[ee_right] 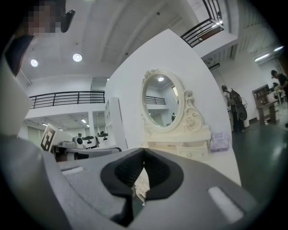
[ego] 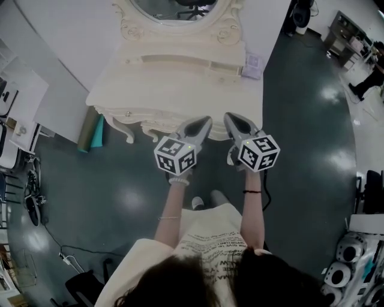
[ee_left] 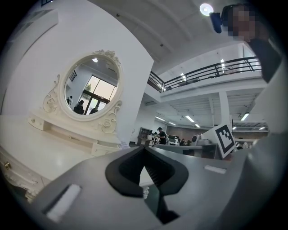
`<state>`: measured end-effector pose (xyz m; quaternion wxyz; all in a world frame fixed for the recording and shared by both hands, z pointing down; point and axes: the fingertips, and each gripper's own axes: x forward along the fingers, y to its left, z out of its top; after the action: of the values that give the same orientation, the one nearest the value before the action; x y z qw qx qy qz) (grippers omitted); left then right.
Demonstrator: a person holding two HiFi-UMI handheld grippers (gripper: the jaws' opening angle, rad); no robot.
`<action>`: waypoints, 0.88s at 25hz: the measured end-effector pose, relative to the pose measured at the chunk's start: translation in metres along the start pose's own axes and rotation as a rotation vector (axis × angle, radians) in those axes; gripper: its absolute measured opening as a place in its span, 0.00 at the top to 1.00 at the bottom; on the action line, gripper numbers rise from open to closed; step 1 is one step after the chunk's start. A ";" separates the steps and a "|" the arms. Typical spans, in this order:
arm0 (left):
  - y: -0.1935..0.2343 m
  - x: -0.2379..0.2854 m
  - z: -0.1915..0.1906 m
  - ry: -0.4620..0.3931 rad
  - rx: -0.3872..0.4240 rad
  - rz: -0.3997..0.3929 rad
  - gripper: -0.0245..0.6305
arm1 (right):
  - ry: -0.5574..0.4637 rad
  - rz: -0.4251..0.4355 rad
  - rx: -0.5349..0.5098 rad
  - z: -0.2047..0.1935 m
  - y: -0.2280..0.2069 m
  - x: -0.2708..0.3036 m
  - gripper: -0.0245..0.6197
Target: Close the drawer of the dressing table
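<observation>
Left claw [ego: 207, 122] clenched, empty; right claw [ego: 228, 118] clenched, empty; both level, side by side, tips near front edge of cream carved dressing bench [ego: 180, 90]; oval mirror [ego: 174, 7] behind.

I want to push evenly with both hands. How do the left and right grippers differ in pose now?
The left gripper slants up and right in the head view; the right gripper slants up and left, so their tips converge. The left gripper sees the mirror off to its left; the right gripper sees it almost straight ahead. Both are shut, empty, and close to the dressing table's front edge.
</observation>
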<state>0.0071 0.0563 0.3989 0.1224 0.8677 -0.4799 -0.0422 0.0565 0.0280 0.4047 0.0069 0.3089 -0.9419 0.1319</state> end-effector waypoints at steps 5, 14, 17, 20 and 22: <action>0.005 0.010 -0.003 0.007 -0.014 -0.007 0.96 | 0.017 -0.006 0.011 -0.004 -0.011 0.005 0.96; 0.030 0.051 0.007 0.006 -0.022 -0.022 0.96 | 0.022 -0.004 0.020 0.008 -0.047 0.036 0.96; 0.040 0.069 0.011 0.005 -0.021 -0.026 0.96 | 0.031 0.007 0.022 0.012 -0.060 0.051 0.96; 0.052 0.084 0.013 0.009 -0.023 -0.023 0.96 | 0.045 0.017 0.021 0.014 -0.072 0.066 0.96; 0.060 0.093 0.014 0.011 -0.027 -0.020 0.96 | 0.055 0.022 0.019 0.016 -0.081 0.076 0.96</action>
<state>0.0049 -0.0556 0.4045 0.1361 0.8710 -0.4699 -0.0450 0.0430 -0.0828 0.4164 0.0286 0.2950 -0.9433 0.1491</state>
